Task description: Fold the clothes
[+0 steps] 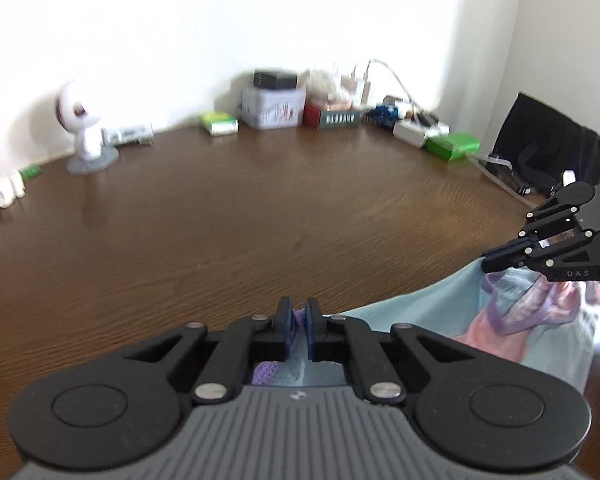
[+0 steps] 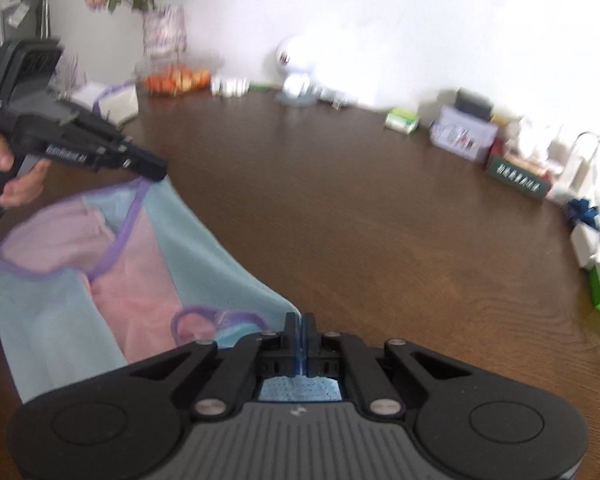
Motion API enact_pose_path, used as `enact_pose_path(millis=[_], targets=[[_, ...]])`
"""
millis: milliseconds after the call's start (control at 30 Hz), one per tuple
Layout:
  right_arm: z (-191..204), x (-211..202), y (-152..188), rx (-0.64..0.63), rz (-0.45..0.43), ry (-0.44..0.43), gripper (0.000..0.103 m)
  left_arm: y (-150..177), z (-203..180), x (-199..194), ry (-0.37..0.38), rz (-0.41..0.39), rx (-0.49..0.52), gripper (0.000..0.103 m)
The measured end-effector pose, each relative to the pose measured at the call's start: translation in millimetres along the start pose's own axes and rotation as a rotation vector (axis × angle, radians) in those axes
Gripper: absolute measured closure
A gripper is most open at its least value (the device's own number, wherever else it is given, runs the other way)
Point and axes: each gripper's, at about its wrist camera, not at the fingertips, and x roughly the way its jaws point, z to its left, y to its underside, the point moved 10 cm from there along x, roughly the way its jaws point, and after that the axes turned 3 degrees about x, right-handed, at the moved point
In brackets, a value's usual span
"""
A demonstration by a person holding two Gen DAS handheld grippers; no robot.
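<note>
A light blue and pink mesh garment (image 2: 140,264) with purple trim hangs stretched between my two grippers above the brown table (image 2: 380,220). My left gripper (image 1: 299,316) is shut on one purple-trimmed corner; it also shows in the right wrist view (image 2: 156,172). My right gripper (image 2: 301,328) is shut on the other light blue corner; it also shows in the left wrist view (image 1: 490,262). The garment (image 1: 440,312) sags between them at the table's near edge.
Along the back wall stand a white round camera figure (image 1: 84,132), a grey tin (image 1: 272,108), green boxes (image 1: 452,146), a power strip with cables (image 1: 412,132) and a black bag (image 1: 540,148). A vase of flowers (image 2: 164,32) stands at the far left.
</note>
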Motion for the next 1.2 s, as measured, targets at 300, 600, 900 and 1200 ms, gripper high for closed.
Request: enact_pose_path(millis=[300,600,900,1200], targets=[[40.7,-60.6,49.6,-0.132,0.000,-0.083,0.103,76.6,-64.0,-64.2,-0.117,0.008,-0.034,0.096],[-25.8,-97.2,54.7,-0.045,-0.046,0.106,0.090,89.1,-21.6,-104.5,-0.134,-0.093,-0.304,0.043],[-63.4,-49.9,75.5,0.037,0.063,0.147,0.086,94.8,24.4,-58.6,-0.201,0.050,-0.456,0.061],[-55.4,-114.9,73.9,0.073,-0.126,0.256,0.102,97.3,17.3,-74.6,-0.239,0.031,-0.518,0.101]])
